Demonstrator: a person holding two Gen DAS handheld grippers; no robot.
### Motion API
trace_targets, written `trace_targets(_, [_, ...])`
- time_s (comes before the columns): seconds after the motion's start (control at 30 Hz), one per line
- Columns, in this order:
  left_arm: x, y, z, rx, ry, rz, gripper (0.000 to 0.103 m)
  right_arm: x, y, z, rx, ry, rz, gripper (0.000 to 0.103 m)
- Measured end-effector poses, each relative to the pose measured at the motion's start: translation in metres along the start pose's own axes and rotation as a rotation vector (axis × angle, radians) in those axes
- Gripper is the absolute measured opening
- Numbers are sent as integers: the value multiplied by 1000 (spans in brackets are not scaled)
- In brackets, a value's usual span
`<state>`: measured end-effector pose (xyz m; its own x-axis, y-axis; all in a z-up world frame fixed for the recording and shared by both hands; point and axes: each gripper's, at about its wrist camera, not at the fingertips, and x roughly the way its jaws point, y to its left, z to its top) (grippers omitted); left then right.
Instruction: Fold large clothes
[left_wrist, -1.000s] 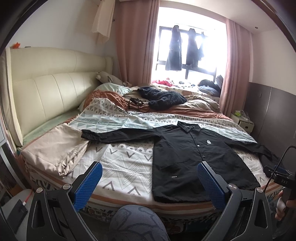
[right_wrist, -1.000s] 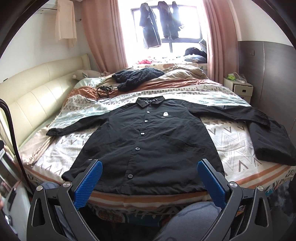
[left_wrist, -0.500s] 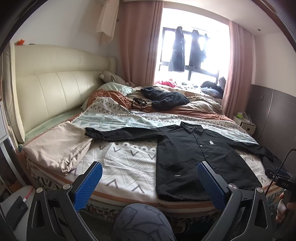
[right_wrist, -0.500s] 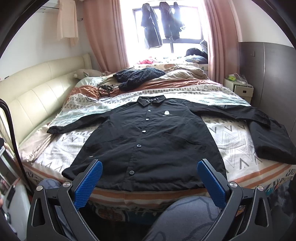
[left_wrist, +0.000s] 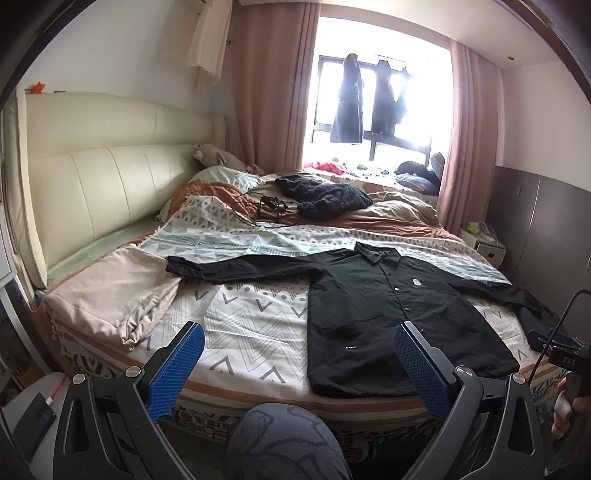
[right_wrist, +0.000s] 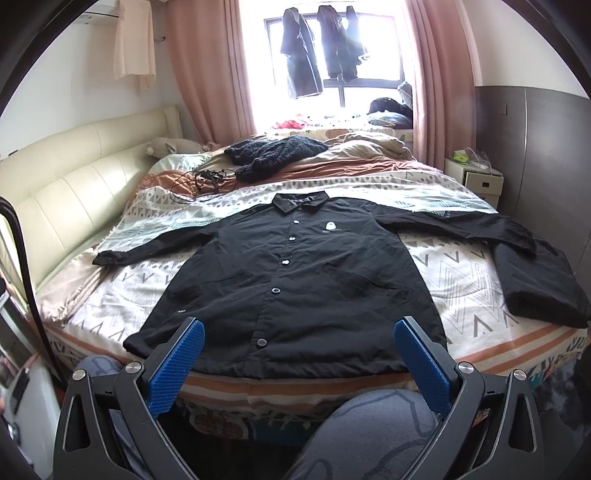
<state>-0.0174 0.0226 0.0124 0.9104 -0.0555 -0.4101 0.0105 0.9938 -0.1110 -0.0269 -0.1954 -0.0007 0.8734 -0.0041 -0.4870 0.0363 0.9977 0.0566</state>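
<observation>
Starting at the left of the scene, a cream padded headboard (left_wrist: 92, 192) runs along the bed's (right_wrist: 517, 343) side, with a beige sheet (left_wrist: 110, 295) bunched at the near left corner of the mattress. Left gripper (left_wrist: 299, 363) is released, its blue-padded fingers (left_wrist: 177, 363) spread wide with nothing between them, held off the near edge of the bed above the person's grey-trousered knee (left_wrist: 284, 439). Between its fingers the patterned bedspread (left_wrist: 251, 325) shows, bare in that stretch. Further right, the black button-front jacket (right_wrist: 291, 273) lies flat and face up on the bedspread, collar toward the window, hem at the near mattress edge, both sleeves stretched outward to either side. Its left-hand sleeve cuff (right_wrist: 107, 256) reaches the beige sheet. Right gripper (right_wrist: 299, 363) is likewise released, fingers apart and clear of the cloth, positioned just short of the jacket's hem and roughly centred on its row of buttons. Beyond the collar, a tangle of black cable (right_wrist: 203, 179) and a dark knitted garment (right_wrist: 277, 151) rest on the rumpled covers. At the far right, a second black garment (right_wrist: 539, 280), folded, sits at the bed's right edge touching the jacket's sleeve end. A white nightstand (right_wrist: 476, 177) stands by the right wall.
</observation>
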Motion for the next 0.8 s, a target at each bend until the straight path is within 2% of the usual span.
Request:
trace_targets(0.43, [8,1,-2,-10,18,19,103,2,-5,9,-7,-4,3,103])
trace_targets(0.8, [45,21,17,-34,43,86,103,48,4,46,-1,-11,28,103])
